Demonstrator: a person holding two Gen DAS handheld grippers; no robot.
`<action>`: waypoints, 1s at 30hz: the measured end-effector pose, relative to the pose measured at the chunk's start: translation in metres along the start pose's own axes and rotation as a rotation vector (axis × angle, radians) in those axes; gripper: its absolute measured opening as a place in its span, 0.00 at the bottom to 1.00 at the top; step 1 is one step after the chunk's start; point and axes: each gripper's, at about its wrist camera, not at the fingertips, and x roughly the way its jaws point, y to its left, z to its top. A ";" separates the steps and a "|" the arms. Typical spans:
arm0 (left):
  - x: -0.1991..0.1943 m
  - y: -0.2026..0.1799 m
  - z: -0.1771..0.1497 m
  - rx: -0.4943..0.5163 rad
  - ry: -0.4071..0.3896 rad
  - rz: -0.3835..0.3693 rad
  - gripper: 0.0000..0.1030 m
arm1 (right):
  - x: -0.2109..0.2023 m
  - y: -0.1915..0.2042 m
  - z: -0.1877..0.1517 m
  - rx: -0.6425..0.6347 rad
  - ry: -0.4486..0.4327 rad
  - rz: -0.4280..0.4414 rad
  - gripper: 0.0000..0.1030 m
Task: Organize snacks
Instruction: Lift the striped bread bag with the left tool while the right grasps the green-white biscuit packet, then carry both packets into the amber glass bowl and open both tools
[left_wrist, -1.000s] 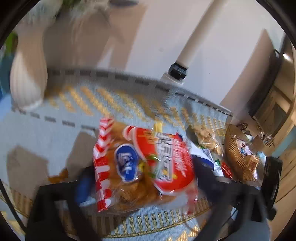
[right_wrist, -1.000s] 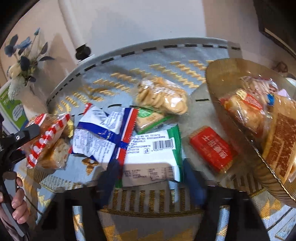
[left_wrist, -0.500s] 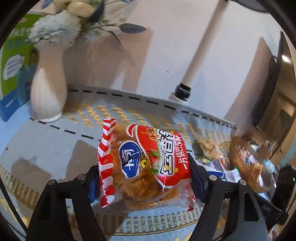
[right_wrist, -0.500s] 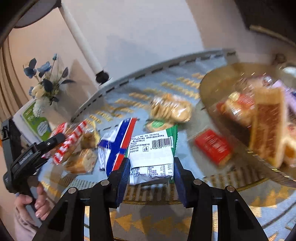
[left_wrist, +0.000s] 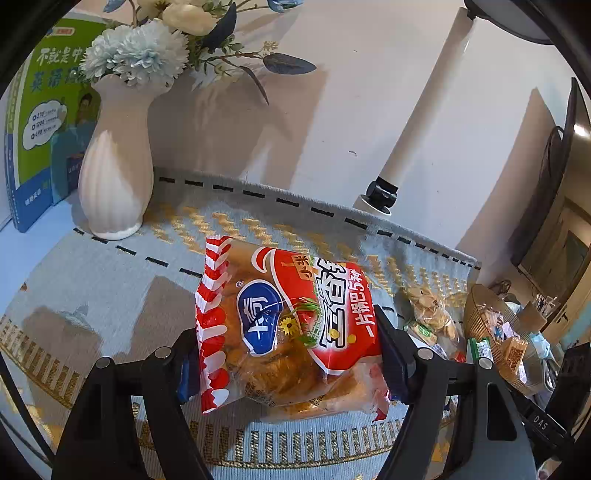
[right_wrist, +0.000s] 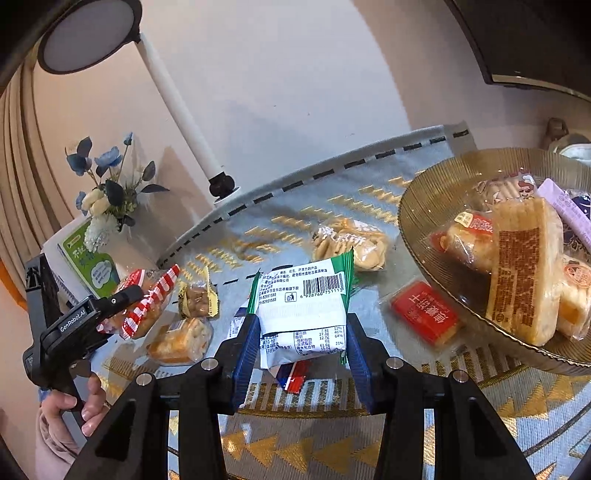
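Red-and-white bread bag (left_wrist: 288, 328): one; gripped by its two sides in the left gripper (left_wrist: 284, 354), jaws about half spread, clear of the cloth; a second ago it sat lower and blurred.
Green-and-white packet (right_wrist: 303, 314): one; pinched between the blue pads of the right gripper (right_wrist: 301, 354), jaws fairly narrow; a second ago it lay flat on the cloth with the pads not yet on it, now it is raised and tilted.
Blue-red-white packet (right_wrist: 291, 374): one; on the cloth under the lifted packet, mostly hidden.
Loose snacks on grey-and-gold cloth (right_wrist: 303, 206): four more seen — cracker bag (right_wrist: 349, 242), red flat pack (right_wrist: 424, 317), yellow-wrapped sweet (right_wrist: 195, 297), orange pastry pack (right_wrist: 181, 341).
Amber ribbed bowl (right_wrist: 417, 206): one; right of the packets, holding several wrapped snacks, exact count unclear.
White vase (left_wrist: 114, 166): one, with flowers, at the cloth's far left corner.
Hand (right_wrist: 77, 402): one, on the left gripper's handle.
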 end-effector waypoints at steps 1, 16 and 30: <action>0.001 -0.001 0.000 0.002 0.001 0.001 0.73 | 0.000 0.000 0.000 -0.001 0.000 0.003 0.43; -0.001 0.000 -0.001 0.005 -0.023 0.031 0.73 | 0.001 0.011 0.000 -0.031 -0.007 0.051 0.43; -0.039 -0.059 0.025 0.068 -0.013 0.026 0.73 | -0.034 0.014 0.033 0.007 -0.016 0.198 0.43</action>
